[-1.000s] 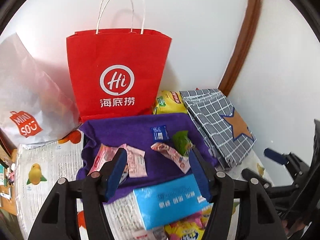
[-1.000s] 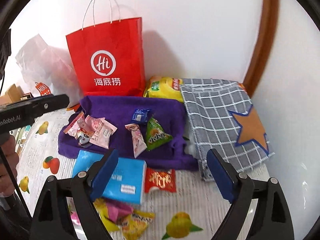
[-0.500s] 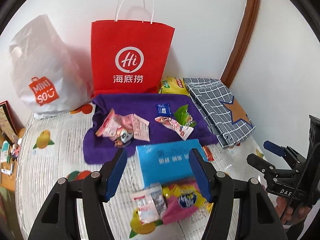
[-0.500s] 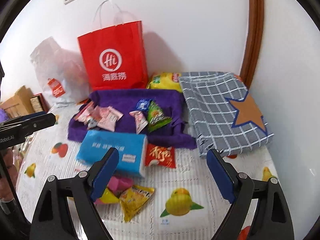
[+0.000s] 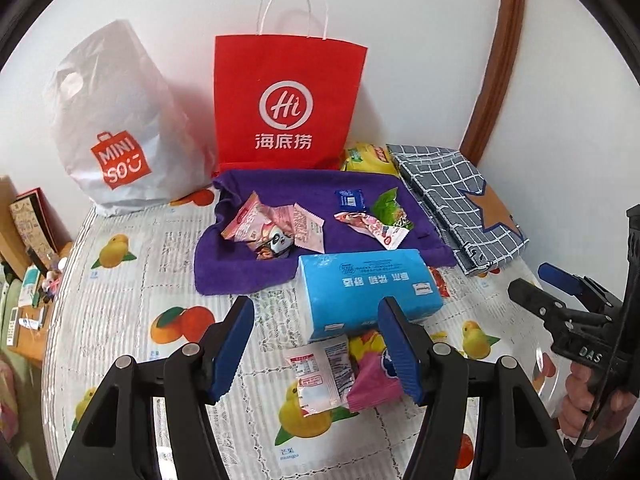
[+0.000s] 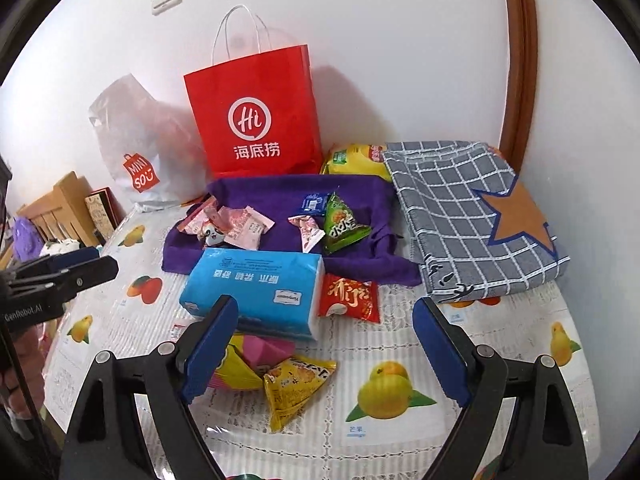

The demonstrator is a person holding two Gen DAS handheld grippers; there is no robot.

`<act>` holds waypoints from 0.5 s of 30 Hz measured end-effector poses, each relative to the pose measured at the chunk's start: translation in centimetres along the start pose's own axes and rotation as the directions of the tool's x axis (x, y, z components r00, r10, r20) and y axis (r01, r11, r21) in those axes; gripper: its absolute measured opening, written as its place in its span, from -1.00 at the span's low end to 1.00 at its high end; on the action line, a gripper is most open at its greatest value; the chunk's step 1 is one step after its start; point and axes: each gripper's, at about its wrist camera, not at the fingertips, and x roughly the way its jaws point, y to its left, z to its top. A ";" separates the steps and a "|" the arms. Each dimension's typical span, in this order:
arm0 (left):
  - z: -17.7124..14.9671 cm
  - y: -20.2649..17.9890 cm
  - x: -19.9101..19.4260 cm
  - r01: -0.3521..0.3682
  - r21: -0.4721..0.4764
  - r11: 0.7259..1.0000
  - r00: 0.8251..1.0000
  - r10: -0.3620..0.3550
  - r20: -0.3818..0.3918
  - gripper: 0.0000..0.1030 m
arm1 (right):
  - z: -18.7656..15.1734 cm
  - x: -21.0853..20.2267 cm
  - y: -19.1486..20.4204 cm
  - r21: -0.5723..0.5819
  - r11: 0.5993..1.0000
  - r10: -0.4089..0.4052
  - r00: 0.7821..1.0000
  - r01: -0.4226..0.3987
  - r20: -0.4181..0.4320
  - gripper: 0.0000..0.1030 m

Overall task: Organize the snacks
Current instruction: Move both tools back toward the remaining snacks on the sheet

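Several small snack packets lie on a purple cloth [image 5: 240,272] [image 6: 352,196]: pink ones [image 5: 276,224] [image 6: 240,228], a blue one [image 5: 351,199], a green one [image 6: 340,226]. In front of the cloth sits a blue tissue pack [image 5: 368,288] [image 6: 256,288], with a red packet [image 6: 350,298] beside it. More packets lie near me: a white one [image 5: 320,376], a pink one [image 5: 374,386], a yellow one [image 6: 292,384]. My left gripper [image 5: 318,354] is open above those near packets, with nothing between its pads. My right gripper [image 6: 326,354] is open wider and holds nothing.
A red paper bag [image 5: 286,108] and a white plastic bag [image 5: 116,128] stand against the wall. A yellow chip bag [image 6: 356,160] and a folded grey checked cloth [image 6: 472,216] lie at the right. The table wears a fruit-print cover [image 6: 400,432]; its left edge drops to clutter.
Both grippers have drawn back from the wall, so more of the table shows. The near packets in front of the tissue pack have come into view. The jaws kept their width.
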 end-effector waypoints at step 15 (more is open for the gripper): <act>-1.9 1.9 1.9 0.008 -0.043 0.999 0.999 -0.010 -0.037 0.21 | -1.0 2.7 -1.3 0.055 0.998 -0.017 1.000 0.018 -0.025 0.68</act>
